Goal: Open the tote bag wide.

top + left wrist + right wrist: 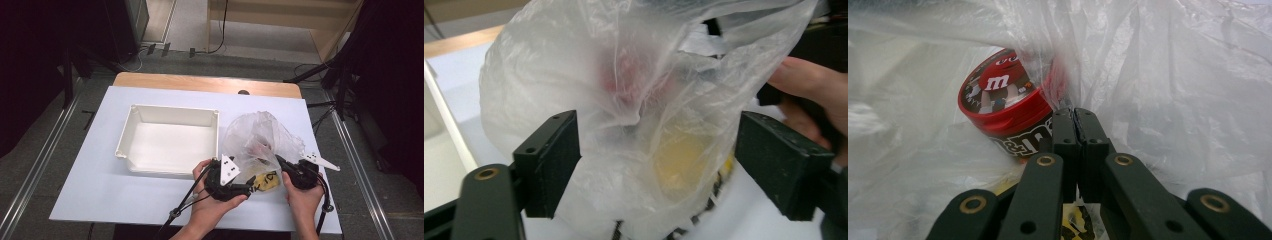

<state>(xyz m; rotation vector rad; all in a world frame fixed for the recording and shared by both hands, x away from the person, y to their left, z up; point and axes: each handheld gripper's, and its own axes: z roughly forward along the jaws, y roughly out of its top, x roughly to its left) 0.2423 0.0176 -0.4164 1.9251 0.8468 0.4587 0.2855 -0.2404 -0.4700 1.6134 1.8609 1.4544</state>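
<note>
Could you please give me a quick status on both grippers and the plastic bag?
Left gripper open, jaws either side of plastic bag. Right gripper shut on bag film. Red candy tub inside. White bin alongside, not obstructing.

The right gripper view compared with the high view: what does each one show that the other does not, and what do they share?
The right gripper view shows a red-lidded candy tub inside the bag, and the right tongs shut on a fold of plastic. The high view shows the white tray, the white table, both hands and the left tongs. Both show the clear plastic bag.
</note>
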